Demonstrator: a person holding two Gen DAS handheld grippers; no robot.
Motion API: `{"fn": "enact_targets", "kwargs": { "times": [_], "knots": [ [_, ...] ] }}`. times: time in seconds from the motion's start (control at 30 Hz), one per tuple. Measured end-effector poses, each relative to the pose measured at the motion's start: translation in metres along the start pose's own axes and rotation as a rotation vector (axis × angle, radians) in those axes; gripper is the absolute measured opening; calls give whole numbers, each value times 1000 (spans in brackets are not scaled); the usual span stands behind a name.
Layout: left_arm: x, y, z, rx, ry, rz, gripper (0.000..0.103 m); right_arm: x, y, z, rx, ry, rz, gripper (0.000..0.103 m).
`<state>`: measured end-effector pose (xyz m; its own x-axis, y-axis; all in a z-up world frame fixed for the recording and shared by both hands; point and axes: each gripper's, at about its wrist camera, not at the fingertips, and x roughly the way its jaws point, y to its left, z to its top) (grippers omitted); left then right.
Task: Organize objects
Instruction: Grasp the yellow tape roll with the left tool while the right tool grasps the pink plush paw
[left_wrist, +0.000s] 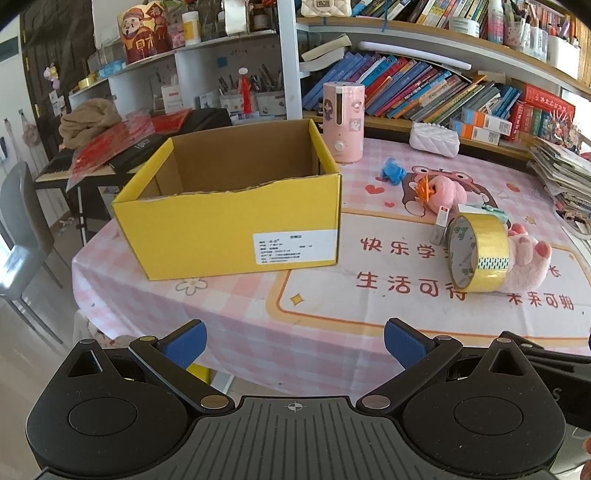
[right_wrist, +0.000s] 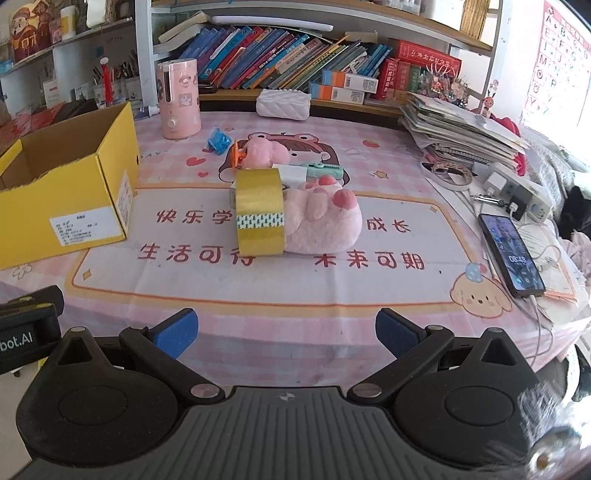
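Observation:
An open yellow cardboard box (left_wrist: 229, 218) stands on the left of the table; it also shows at the left edge of the right wrist view (right_wrist: 70, 192). A roll of yellow tape (left_wrist: 476, 253) (right_wrist: 260, 210) stands on edge against a pink plush paw (left_wrist: 528, 262) (right_wrist: 321, 221). Behind them lie a second pink plush (right_wrist: 264, 151), an orange clip (right_wrist: 236, 155), a blue crumpled item (left_wrist: 393, 171) (right_wrist: 218, 140) and a mint green tool (right_wrist: 325, 170). My left gripper (left_wrist: 295, 343) and right gripper (right_wrist: 286, 332) are open and empty at the table's near edge.
A pink bottle-shaped appliance (left_wrist: 343, 122) and a white quilted case (left_wrist: 434, 138) stand at the back. A phone on a cable (right_wrist: 511, 254), chargers and a stack of papers (right_wrist: 461, 129) fill the right side. Bookshelves are behind. A chair (left_wrist: 22, 229) stands at the left.

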<state>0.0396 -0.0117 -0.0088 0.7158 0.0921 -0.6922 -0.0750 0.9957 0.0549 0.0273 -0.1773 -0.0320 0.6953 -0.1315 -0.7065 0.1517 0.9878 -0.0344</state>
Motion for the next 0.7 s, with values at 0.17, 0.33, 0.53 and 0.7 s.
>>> {"fn": "enact_targets", "kwargs": {
  "times": [0.17, 0.33, 0.53, 0.7],
  "knots": [
    [9, -16, 8, -6, 10, -12, 103, 10, -16, 13, -8, -18, 20, 101],
    [18, -38, 14, 8, 30, -4, 103, 21, -35, 25, 2, -21, 79, 92],
    [29, -64, 21, 20, 56, -25, 103, 39, -56, 39, -17, -17, 101, 89],
    [30, -79, 27, 1, 19, -35, 103, 49, -73, 47, -19, -47, 118, 81]
  ]
}}
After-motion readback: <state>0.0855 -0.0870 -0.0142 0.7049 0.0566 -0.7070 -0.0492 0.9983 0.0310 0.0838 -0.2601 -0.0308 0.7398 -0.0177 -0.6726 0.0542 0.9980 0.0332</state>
